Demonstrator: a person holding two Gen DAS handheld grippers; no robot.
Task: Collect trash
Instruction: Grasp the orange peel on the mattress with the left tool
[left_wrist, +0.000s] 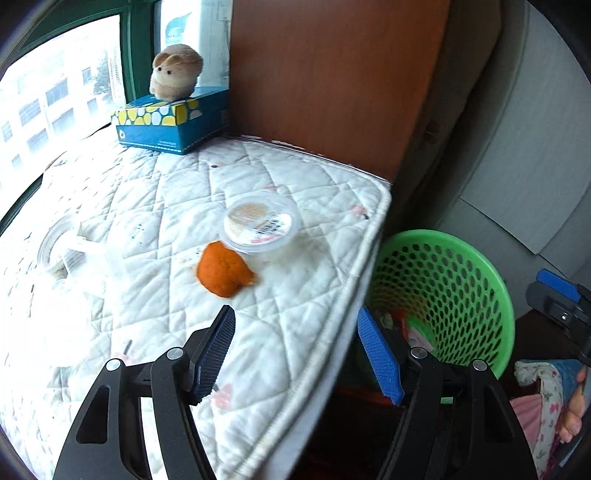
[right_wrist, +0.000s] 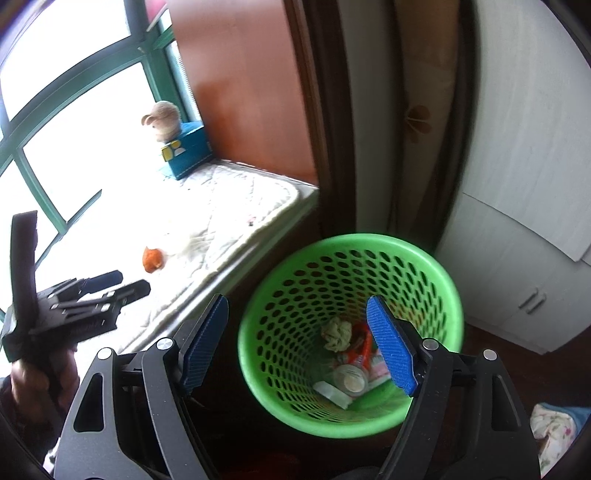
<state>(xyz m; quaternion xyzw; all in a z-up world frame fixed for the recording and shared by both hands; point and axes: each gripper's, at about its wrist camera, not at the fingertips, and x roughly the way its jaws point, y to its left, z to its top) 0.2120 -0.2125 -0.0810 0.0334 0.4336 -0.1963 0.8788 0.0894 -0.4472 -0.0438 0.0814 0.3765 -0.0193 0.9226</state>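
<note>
An orange peel (left_wrist: 222, 269) lies on the white quilted mat (left_wrist: 177, 192) next to a clear plastic lidded cup (left_wrist: 261, 223). My left gripper (left_wrist: 295, 332) is open and empty, just short of the peel, over the mat's edge. It also shows in the right wrist view (right_wrist: 118, 282). A green mesh basket (right_wrist: 436, 280) stands on the floor beside the mat and holds a crumpled tissue (right_wrist: 336, 334), wrappers and a small bottle (right_wrist: 351, 376). My right gripper (right_wrist: 297, 319) is open and empty above the basket. The peel shows there too (right_wrist: 152, 259).
A blue tissue box (left_wrist: 173, 122) with a plush toy (left_wrist: 176, 72) on it sits at the mat's far end by the window. Clear plastic wrapping (left_wrist: 66, 251) lies on the mat's left. A wooden panel (left_wrist: 332, 81) and white cabinet (right_wrist: 517, 258) stand behind the basket.
</note>
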